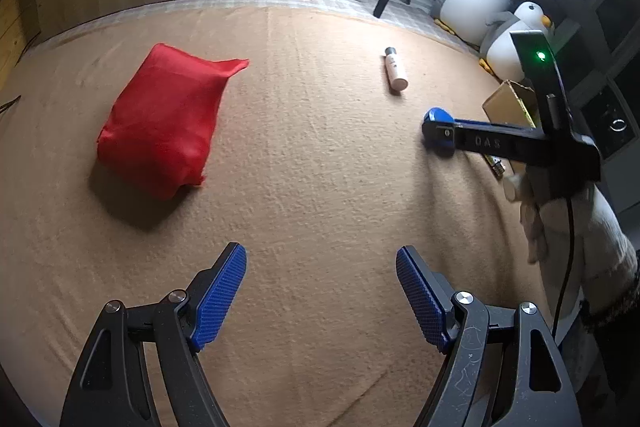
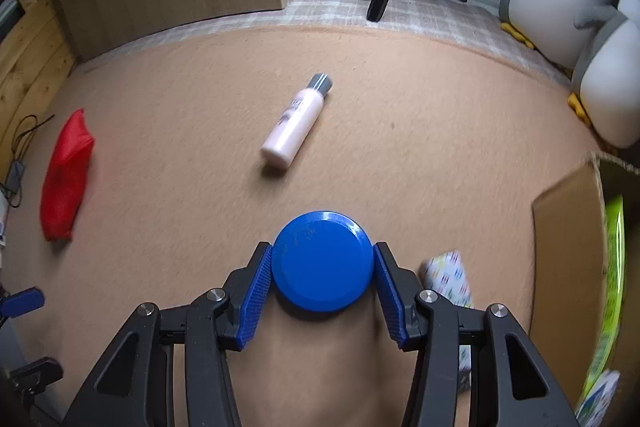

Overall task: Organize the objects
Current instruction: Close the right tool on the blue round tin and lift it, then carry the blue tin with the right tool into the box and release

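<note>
Blue round disc (image 2: 323,261): flat, glossy, lid-like, held between the blue finger pads of the right gripper (image 2: 323,281), near the blanket's (image 2: 200,75) right edge. Pink bottle (image 2: 295,122): grey cap, lying on its side, cap toward the far edge, mid-blanket. Red cloth bag (image 1: 164,119): stuffed, soft, rumpled, lying toward the left edge. Small patterned pack (image 2: 448,279): white with coloured marks, just beside the disc, next to the cardboard box (image 2: 568,259) at the right edge.

On the carpet (image 2: 200,167), a bottle (image 2: 294,123) is laid beyond the round lid (image 2: 322,263); a cloth pouch (image 2: 66,177) is set far left, a cardboard box (image 2: 568,267) at right.
</note>
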Motion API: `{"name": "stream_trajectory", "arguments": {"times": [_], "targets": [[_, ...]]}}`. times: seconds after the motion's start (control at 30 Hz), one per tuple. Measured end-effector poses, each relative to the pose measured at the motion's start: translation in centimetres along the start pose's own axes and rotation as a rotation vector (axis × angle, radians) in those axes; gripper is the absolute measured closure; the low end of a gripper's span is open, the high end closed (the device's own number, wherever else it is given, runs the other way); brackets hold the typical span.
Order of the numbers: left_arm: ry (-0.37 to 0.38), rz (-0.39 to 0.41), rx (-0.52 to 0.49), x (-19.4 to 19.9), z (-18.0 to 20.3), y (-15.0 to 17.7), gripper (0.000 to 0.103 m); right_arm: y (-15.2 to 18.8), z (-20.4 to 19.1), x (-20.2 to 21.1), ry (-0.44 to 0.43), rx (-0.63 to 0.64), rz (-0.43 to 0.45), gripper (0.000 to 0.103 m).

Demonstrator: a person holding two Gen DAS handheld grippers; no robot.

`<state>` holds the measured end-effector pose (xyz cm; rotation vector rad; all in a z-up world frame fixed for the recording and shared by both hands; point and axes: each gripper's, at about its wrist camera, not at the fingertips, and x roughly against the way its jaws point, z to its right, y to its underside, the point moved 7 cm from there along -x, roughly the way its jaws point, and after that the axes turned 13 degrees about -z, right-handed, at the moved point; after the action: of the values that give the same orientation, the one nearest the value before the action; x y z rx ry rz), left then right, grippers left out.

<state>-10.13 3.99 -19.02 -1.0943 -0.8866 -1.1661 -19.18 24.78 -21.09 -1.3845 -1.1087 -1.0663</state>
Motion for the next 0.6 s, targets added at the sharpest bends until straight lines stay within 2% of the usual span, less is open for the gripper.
{"name": "stream_trajectory", "arguments": {"times": [0.23,0.6], "targets": [[0.008,-0.005,-0.023,-0.3,1.3,-0.2,0.023,2.4,-0.1,2.5,-0.06,-0.034,0.035,0.057],[0.018,-0.001,-0.065,-0.4,3.7,-0.4,0.023,5.8,1.8,8.7,-0.082,-0.078,0.139,0.057]]}}
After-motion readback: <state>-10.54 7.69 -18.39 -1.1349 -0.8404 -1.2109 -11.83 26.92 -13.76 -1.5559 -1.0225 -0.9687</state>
